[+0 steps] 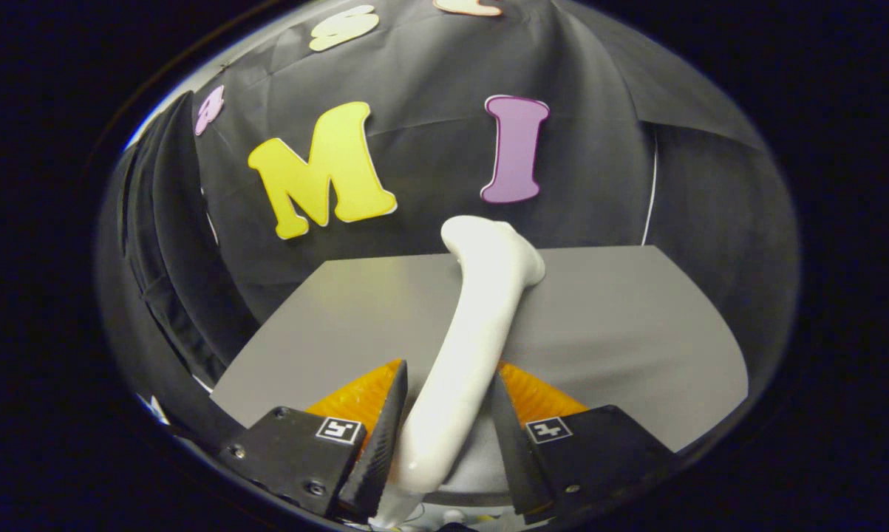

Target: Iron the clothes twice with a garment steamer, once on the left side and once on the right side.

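A white garment steamer [474, 325] stands between my fingers, its handle rising forward and its wider head [499, 247] tipped toward the back wall. My gripper [450, 373] is shut on the steamer's handle, with a finger pressing on each side. The steamer is held above a grey table [636, 332]. Dark folded cloth [159, 222] hangs to the left of the table; I cannot tell whether it is the garment.
The grey table spreads out ahead and to both sides of the fingers, ending at the black cloth wall [429, 133] behind. A thin white line [649, 199] runs down the wall at the back right corner.
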